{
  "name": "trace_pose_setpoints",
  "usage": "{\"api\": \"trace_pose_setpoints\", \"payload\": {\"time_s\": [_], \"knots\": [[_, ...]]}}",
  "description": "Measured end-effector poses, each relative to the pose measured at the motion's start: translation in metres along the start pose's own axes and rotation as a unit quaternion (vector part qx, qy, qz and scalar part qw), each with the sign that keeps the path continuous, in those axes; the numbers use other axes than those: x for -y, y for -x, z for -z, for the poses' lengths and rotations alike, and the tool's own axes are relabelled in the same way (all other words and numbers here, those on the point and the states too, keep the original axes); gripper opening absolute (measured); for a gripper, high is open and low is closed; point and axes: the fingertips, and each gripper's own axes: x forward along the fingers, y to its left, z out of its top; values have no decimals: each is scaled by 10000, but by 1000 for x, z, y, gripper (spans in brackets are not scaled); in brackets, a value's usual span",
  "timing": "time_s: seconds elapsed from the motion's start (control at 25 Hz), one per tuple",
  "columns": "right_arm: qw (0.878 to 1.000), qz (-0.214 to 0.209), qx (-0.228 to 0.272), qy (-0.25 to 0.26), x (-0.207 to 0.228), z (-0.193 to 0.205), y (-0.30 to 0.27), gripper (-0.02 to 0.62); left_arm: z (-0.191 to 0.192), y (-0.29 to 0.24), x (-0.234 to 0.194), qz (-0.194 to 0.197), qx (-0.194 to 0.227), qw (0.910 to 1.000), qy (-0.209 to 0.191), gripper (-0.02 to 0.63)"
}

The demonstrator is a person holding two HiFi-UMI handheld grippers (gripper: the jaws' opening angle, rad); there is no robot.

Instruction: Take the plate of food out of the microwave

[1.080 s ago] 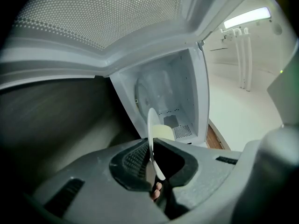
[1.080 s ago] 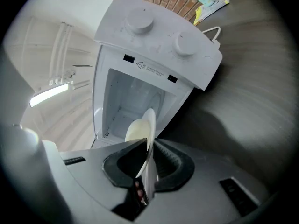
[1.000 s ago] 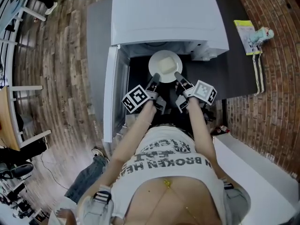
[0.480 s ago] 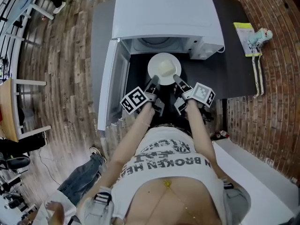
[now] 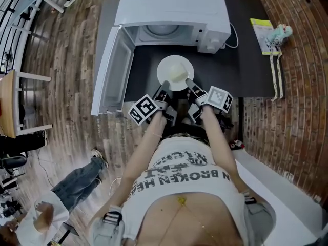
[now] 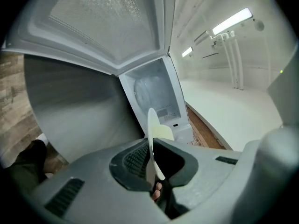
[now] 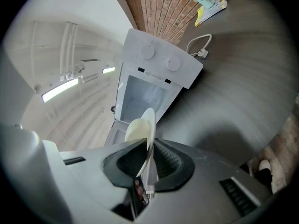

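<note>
A white plate (image 5: pixel 175 72) carrying a pale mound of food (image 5: pixel 177 76) hangs over the dark table (image 5: pixel 246 60), in front of the white microwave (image 5: pixel 169 6). The microwave's door (image 5: pixel 110 68) stands swung open to the left, and the cavity (image 5: pixel 161 32) shows its glass tray. My left gripper (image 5: pixel 165 86) is shut on the plate's near-left rim. My right gripper (image 5: pixel 188 82) is shut on its near-right rim. In the left gripper view the plate (image 6: pixel 151 125) runs edge-on between the pads; the right gripper view shows the plate (image 7: pixel 149 125) the same way.
A yellow-green packet with a small toy (image 5: pixel 271 35) lies at the table's right end, and a cable (image 5: pixel 231 35) trails beside the microwave. A wooden chair (image 5: pixel 10 101) stands at far left. A person (image 5: pixel 77 188) is at lower left. A white counter (image 5: pixel 287 188) is at lower right.
The plate has come out of the microwave's mouth toward me and now hangs over the table in front of it. Both grippers keep their hold on the rim.
</note>
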Motion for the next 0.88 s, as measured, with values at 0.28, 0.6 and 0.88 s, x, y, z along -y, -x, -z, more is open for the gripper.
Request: {"api": "trace_pose_setpoints", "payload": {"time_s": [0.28, 0.6, 0.88], "knots": [[9991, -39, -427, 45, 11, 38, 42, 40, 47, 47, -7, -192, 348, 9992, 68, 26], [9983, -81, -562, 122, 2, 69, 60, 40, 59, 84, -9, -229, 462, 9986, 69, 26], [9988, -106, -475, 112, -2, 67, 60, 40, 55, 83, -5, -186, 405, 9990, -8, 26]]}}
